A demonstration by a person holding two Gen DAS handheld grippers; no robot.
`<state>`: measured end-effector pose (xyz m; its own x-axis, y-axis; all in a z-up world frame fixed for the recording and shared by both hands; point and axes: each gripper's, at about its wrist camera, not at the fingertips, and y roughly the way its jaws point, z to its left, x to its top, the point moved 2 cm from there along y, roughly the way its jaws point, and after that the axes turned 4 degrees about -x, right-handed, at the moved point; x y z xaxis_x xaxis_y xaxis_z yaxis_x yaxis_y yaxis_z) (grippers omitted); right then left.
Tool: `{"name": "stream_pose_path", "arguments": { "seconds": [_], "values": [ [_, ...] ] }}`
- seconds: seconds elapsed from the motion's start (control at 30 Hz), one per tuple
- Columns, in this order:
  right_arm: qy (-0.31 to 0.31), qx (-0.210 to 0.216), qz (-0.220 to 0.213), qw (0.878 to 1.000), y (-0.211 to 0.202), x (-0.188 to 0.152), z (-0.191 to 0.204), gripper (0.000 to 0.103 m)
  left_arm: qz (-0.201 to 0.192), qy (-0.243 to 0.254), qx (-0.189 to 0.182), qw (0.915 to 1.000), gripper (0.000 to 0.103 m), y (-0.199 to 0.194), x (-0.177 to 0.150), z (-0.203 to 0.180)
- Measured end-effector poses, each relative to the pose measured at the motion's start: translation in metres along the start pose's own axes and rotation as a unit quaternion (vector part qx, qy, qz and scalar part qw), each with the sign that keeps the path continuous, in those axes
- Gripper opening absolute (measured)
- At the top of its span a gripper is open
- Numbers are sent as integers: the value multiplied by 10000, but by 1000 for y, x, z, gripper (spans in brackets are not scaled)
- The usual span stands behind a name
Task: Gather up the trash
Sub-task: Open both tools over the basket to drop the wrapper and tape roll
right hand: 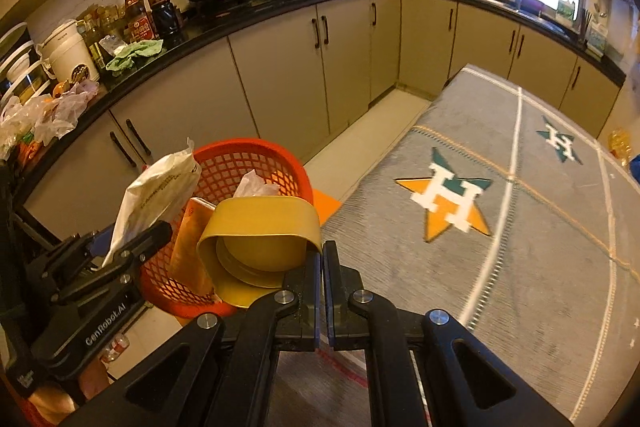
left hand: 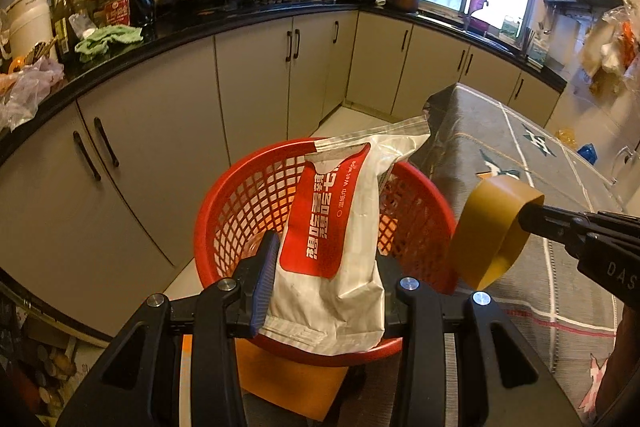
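Trash is held in both grippers, none of it released yet. The left gripper (left hand: 324, 287) is clamped on a wet-wipe pack (left hand: 340, 227), which is poised above the red basket (left hand: 240, 195). The right gripper (right hand: 322, 267) is closed on the rim of a yellow cup (right hand: 260, 227), held at the basket's edge beside the table (right hand: 520, 227). Paper (right hand: 254, 185) and an orange carton (right hand: 192, 243) are already seen inside the basket, so part of the collecting is judged done. Both held items are left to be dropped in. On the table's visible part no further trash is seen; plastic bags (right hand: 60, 115) lie on the far counter (right hand: 280, 11).
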<state>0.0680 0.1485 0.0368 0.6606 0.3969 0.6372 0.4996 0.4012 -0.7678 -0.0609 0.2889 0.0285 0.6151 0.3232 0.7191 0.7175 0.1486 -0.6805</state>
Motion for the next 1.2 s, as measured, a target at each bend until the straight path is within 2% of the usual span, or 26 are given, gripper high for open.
{"name": "stream_pose_path", "arguments": {
  "seconds": [0.57, 0.63, 0.77, 0.87, 1.0, 1.07, 1.13, 1.2],
  "values": [
    [-57, 77, 127, 9999, 34, 25, 26, 6, 116, -149, 15, 9998, 38, 22, 3, 23],
    [-44, 102, 142, 9998, 36, 26, 27, 12, 92, -127, 7, 9999, 38, 22, 4, 22],
    [-26, 106, 98, 9999, 34, 27, 26, 13, 94, -126, -21, 9999, 39, 23, 5, 19],
    [31, 126, 57, 9999, 29, 26, 22, 13, 92, -126, -12, 9999, 46, 23, 5, 17],
    [92, 132, -2, 9999, 20, 25, 15, 13, 76, -103, 15, 9999, 48, 22, 6, 16],
    [120, 123, -30, 9998, 16, 23, 13, 17, 49, -96, 26, 9999, 54, 20, 5, 13],
    [133, 97, -73, 9998, 11, 22, 11, 31, 11, -73, 62, 10000, 60, 18, 5, 11],
    [131, 36, -150, 9998, 5, 19, 9, 39, -35, -15, 136, 9999, 68, 14, 4, 6]
  ]
}}
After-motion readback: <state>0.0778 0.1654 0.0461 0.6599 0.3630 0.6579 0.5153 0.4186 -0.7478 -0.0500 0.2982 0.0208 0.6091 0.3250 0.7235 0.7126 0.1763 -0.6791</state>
